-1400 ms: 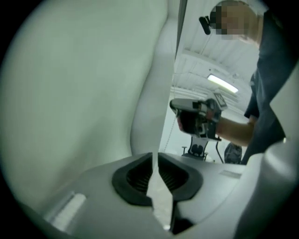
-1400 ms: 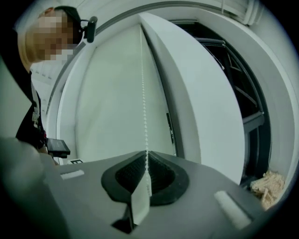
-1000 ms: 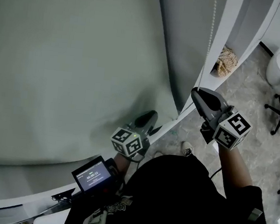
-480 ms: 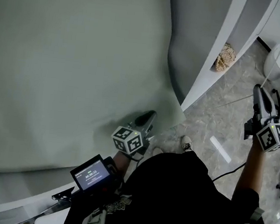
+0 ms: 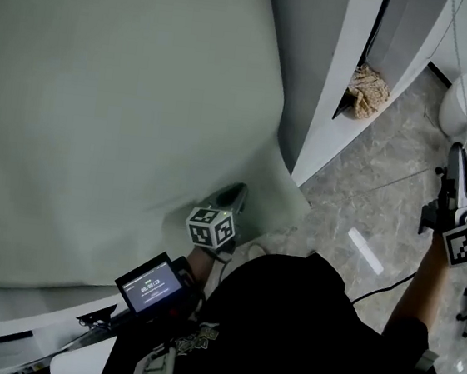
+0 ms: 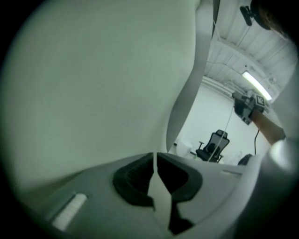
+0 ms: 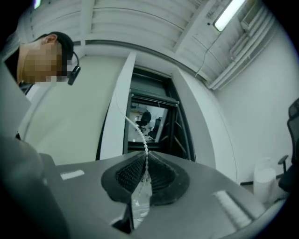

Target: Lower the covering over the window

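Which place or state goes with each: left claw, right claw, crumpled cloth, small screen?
1 left claw
2 right claw
3 crumpled cloth
4 small screen

A shut on the bead chain
B lit, just below the left claw
C shut on the blind, at its lower edge
D tan, on the white sill

Pairs: 1-C, 2-A, 3-D, 4-B

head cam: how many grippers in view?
2. Left gripper low centre, jaws just closed further on the blind; right gripper at the right edge, shut on the bead chain. None hidden.
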`<state>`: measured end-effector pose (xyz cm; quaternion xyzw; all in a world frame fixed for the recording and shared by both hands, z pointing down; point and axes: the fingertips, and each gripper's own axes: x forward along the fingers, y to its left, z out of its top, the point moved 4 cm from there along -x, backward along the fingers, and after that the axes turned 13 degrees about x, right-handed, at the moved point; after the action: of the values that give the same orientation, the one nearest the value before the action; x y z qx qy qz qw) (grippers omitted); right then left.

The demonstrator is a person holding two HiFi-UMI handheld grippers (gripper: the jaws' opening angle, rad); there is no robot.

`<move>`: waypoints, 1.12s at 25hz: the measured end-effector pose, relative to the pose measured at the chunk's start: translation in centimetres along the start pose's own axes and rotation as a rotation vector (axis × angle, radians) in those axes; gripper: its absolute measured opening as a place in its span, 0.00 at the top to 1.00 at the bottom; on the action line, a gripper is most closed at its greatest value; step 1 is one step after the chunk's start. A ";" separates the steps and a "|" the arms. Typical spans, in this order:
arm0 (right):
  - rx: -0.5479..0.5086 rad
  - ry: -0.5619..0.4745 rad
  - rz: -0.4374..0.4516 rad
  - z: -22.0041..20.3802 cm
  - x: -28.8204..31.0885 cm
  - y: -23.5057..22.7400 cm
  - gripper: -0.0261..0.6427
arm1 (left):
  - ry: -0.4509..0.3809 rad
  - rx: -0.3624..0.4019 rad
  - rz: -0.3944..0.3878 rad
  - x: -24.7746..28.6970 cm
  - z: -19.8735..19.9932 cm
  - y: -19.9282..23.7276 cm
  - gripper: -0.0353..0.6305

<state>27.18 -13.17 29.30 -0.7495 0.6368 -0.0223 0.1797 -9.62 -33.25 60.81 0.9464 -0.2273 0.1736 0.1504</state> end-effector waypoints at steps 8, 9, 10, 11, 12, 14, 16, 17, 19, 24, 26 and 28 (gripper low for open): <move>-0.106 -0.027 0.155 3.6 1.7 -2.3 0.94 | -0.012 -0.060 0.217 0.5 -0.4 -2.6 0.91; -0.040 -0.044 0.189 4.4 1.3 -3.6 0.94 | -0.018 -0.083 0.241 0.5 -0.8 -3.5 0.91; 0.013 -0.065 0.213 5.1 0.9 -4.8 0.94 | -0.030 -0.106 0.261 0.5 -1.1 -4.7 0.91; 0.054 -0.089 0.222 5.7 0.2 -6.2 0.94 | -0.040 -0.126 0.278 0.6 -1.5 -6.0 0.91; 0.085 -0.118 0.223 6.5 -0.5 -7.5 0.94 | -0.042 -0.137 0.290 0.8 -1.8 -7.4 0.91; 0.109 -0.183 0.219 8.4 -1.7 -10.2 0.94 | -0.020 -0.125 0.305 1.2 -2.9 -10.2 0.91; 0.115 -0.228 0.245 10.3 -2.3 -12.1 0.94 | 0.008 -0.101 0.325 1.1 -3.7 -12.3 0.92; 0.131 -0.232 0.275 10.8 -2.4 -12.5 0.94 | 0.014 -0.103 0.344 0.8 -4.1 -13.0 0.92; 0.186 -0.199 0.364 10.8 -2.6 -12.2 0.94 | 0.014 -0.141 0.394 -0.3 -4.9 -14.2 0.92; 0.345 -0.008 0.656 6.0 -3.0 -7.2 0.94 | -0.034 -0.162 0.378 -0.5 -4.6 -18.0 0.93; 0.395 0.073 0.751 2.9 -3.2 -4.3 0.94 | -0.074 -0.156 0.343 -0.2 -3.4 -19.2 0.93; 0.456 0.148 0.820 -0.1 -3.1 -1.8 0.94 | -0.109 -0.157 0.334 -0.6 -2.4 -20.4 0.93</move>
<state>28.26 -9.93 30.49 -0.3740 0.8701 -0.1422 0.2878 -0.92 -14.76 58.48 0.8889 -0.4018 0.1263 0.1802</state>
